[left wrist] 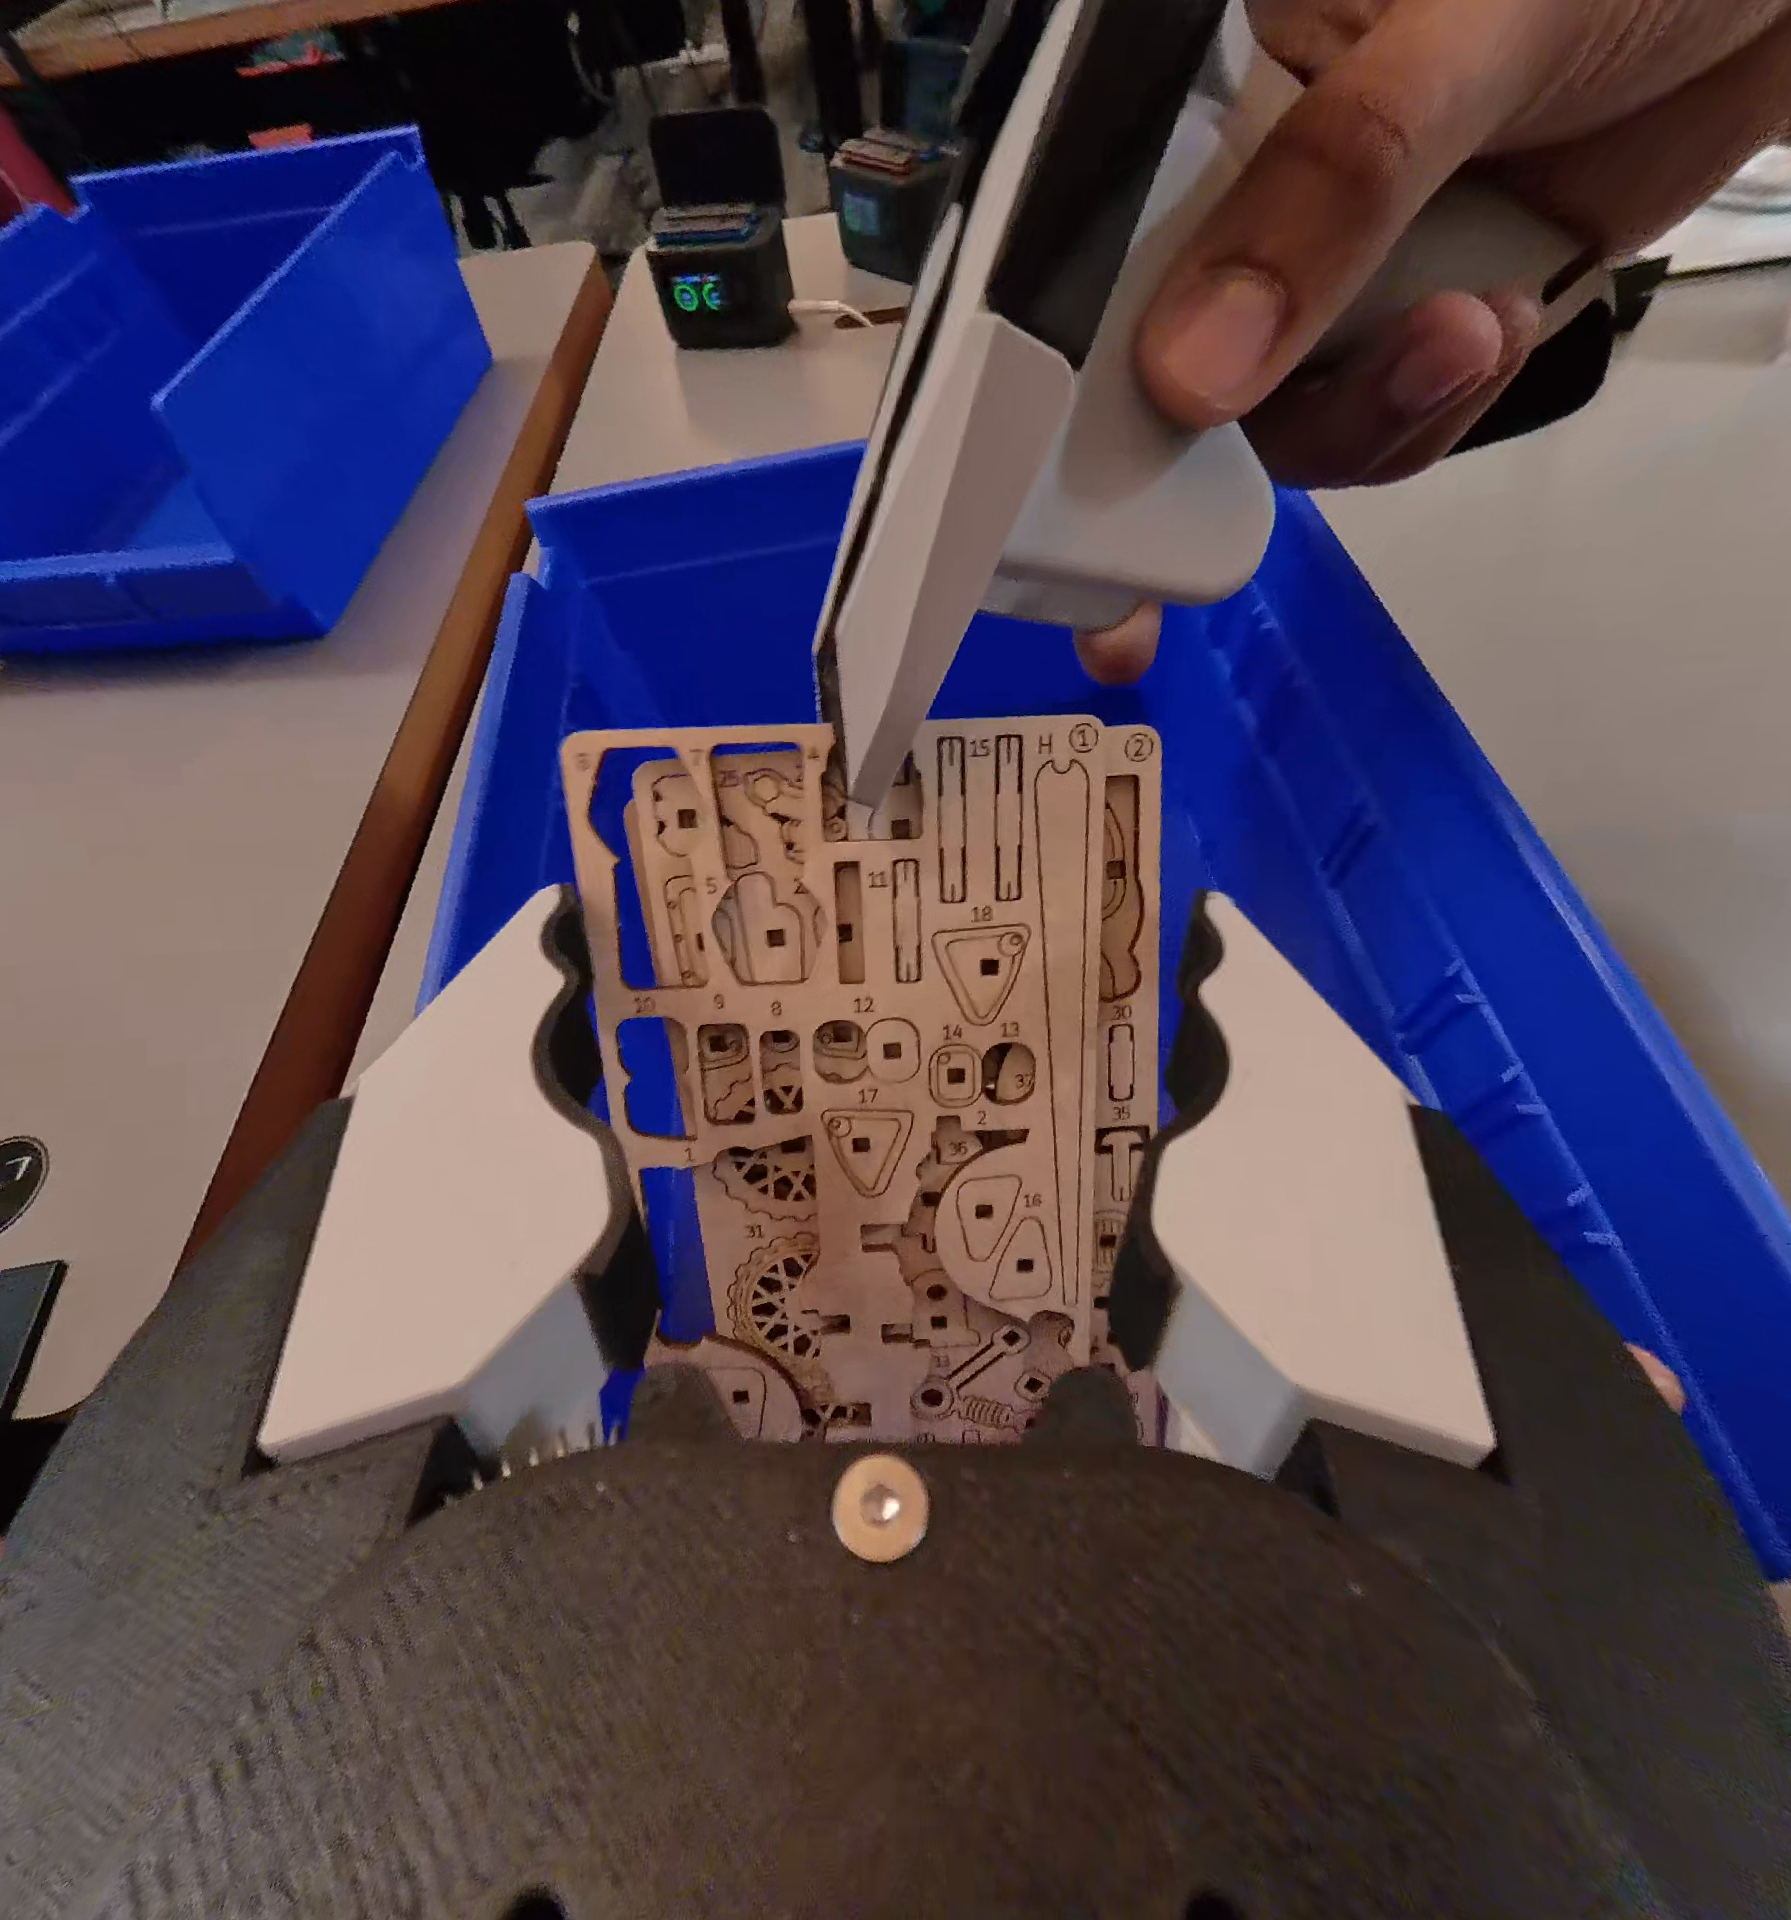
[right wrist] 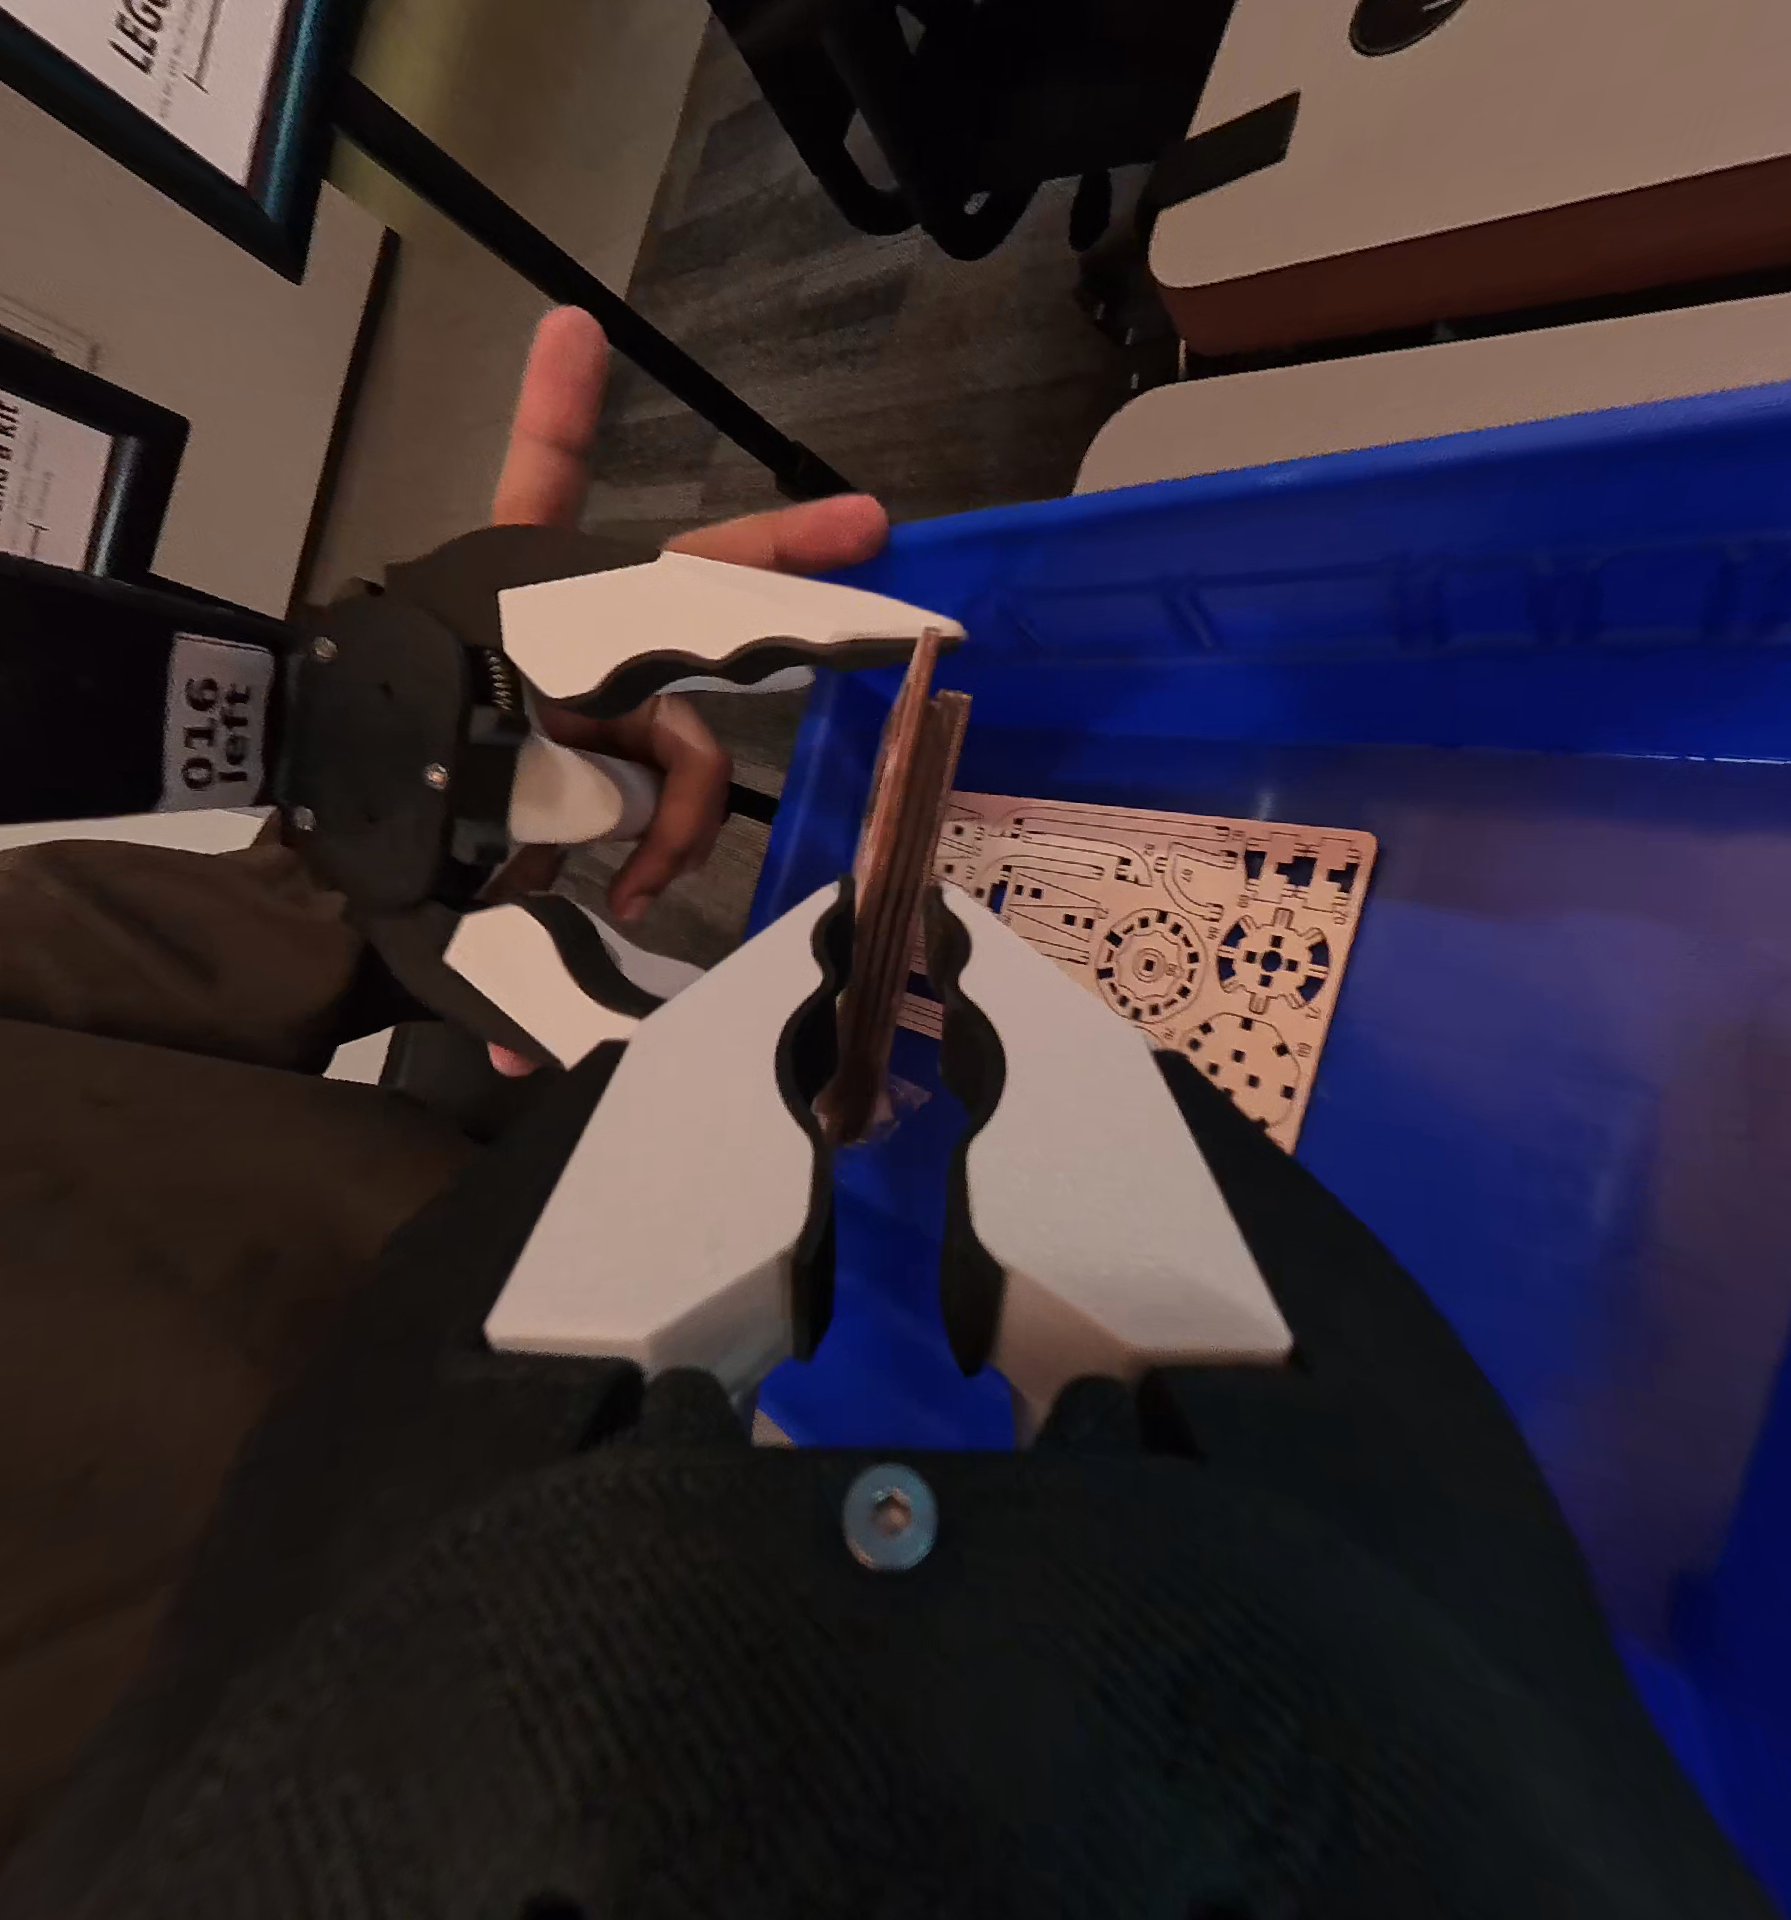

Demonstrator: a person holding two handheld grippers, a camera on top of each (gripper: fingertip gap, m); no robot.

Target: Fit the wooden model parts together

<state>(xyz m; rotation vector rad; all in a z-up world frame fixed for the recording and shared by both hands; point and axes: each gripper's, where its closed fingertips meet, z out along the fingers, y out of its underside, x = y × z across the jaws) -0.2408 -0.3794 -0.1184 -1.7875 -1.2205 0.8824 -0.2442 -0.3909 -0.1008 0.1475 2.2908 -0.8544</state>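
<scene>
Landmark: blue bin (left wrist: 1473, 935), standing on the pale tabletop (left wrist: 1597, 582), long side running away from the left wrist camera.
Wooden sheets (left wrist: 870, 1039): thin stack of laser-cut model sheets, held upright over the bin's inside, face toward the left wrist camera; several cut-outs already empty, with blue showing through.
Left gripper (left wrist: 875, 1081): fingers spread wide on either side of the stack; black pads near the sheet edges; contact cannot be told.
Right gripper (left wrist: 855, 769): reaching down from above the bin, fingers clenched on the top edge of the stack.
Same grip, right wrist view: sheets (right wrist: 896, 914) seen edge-on between the right gripper (right wrist: 886, 935) fingers, pads pressed on both faces.
Left gripper, right wrist view (right wrist: 756, 831): at the bin's near wall, fingers apart, upper finger tip meeting the stack's far edge.
Spare sheet (right wrist: 1161, 935): lying flat on the bin floor, gear shapes cut into it.
Hand (left wrist: 1390, 239): wrapped round the right gripper's handle, above the bin.
Second blue bin (left wrist: 195, 416): on the tabletop, well apart from the first, to its left.
</scene>
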